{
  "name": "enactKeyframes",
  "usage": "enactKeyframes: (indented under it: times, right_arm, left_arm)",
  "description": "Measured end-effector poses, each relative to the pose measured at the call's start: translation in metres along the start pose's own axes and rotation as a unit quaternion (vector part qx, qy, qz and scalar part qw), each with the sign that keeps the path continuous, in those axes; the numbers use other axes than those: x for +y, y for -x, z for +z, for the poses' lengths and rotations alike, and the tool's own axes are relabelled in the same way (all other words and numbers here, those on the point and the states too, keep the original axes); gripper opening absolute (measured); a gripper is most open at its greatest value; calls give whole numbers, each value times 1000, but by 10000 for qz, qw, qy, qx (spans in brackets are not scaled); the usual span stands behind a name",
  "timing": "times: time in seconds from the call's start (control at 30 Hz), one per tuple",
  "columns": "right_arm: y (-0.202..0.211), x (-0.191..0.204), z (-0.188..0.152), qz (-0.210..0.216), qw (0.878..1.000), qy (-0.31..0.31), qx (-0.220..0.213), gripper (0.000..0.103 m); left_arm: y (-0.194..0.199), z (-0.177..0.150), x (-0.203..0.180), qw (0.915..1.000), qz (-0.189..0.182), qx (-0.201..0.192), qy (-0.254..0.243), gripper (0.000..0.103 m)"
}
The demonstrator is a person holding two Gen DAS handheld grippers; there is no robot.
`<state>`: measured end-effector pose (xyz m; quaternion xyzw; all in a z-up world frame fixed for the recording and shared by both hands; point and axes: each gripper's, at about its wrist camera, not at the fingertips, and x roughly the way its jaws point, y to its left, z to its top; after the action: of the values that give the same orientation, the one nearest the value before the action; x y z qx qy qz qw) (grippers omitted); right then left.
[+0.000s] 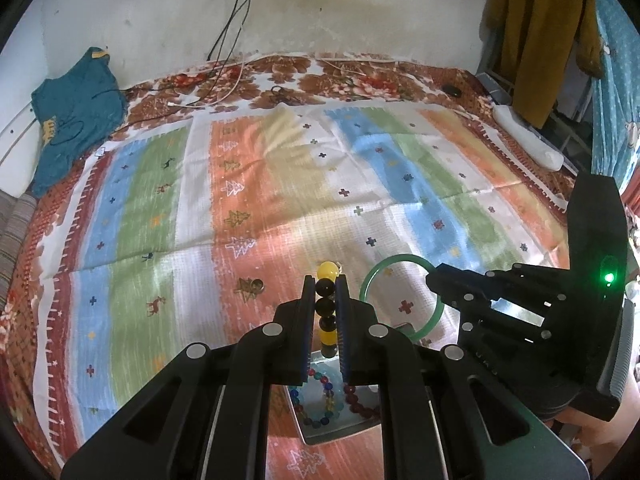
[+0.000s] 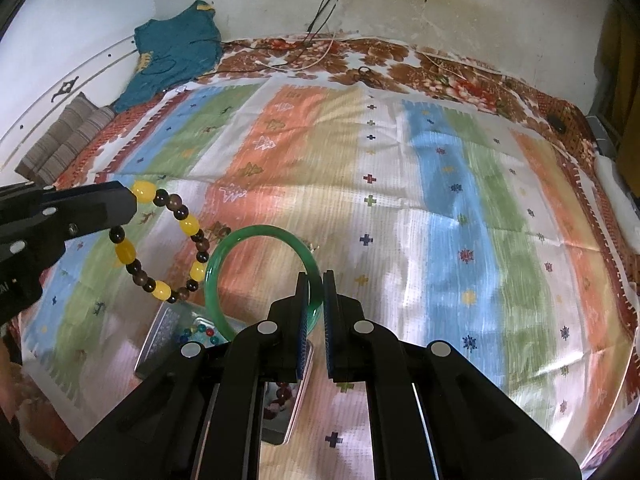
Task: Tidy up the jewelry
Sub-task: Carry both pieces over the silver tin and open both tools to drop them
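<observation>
Beads fill the gap between the fingers of the left gripper (image 1: pixel 325 280): it is clamped on a beaded bracelet (image 2: pixel 160 240) of yellow and dark brown beads. In the right wrist view the loop hangs free below those fingers, above the striped blanket (image 1: pixel 248 184) spread on the bed. In the left wrist view a yellow bead sticks out just past the fingertips, with dark beads pinched behind it.

The right gripper (image 2: pixel 316 280) is closed on a green bangle (image 2: pixel 256 248). Its fingers pinch one side of the ring, and the rest of the ring arcs up and to the left of them, standing roughly upright. In the left wrist view the bangle sits to the right of the left fingers, with the right gripper's tips at its far side. The two pieces are near each other; from the right wrist view the bracelet's loop appears just beside the bangle's left edge, though whether they touch cannot be told.

Below and behind both pairs of fingers lies a shiny metal tray (image 1: pixel 320 432) on the blanket. It holds a strand of multicoloured beads (image 1: pixel 320 404) and a dark red bead strand (image 1: pixel 360 400). Beyond the fingers the blanket is bare as far as a teal garment (image 1: pixel 76 116) near the wall.
</observation>
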<state>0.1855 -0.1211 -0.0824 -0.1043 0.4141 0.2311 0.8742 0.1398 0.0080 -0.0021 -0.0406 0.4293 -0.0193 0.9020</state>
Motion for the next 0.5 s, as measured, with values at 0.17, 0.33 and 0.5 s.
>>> enactKeyframes:
  times: [0.17, 0.33, 0.5]
  right_arm:
    - [7, 2, -6, 31, 10000, 18, -16, 8]
    - [12, 5, -12, 46, 10000, 20, -25, 8]
    - [18, 5, -18, 73, 10000, 9, -46, 8]
  left_arm:
    - [7, -7, -1, 10000, 14, -28, -30, 9]
    - [13, -13, -2, 10000, -28, -29, -20, 9]
    - [22, -22, -1, 9999, -105, -69, -11, 9]
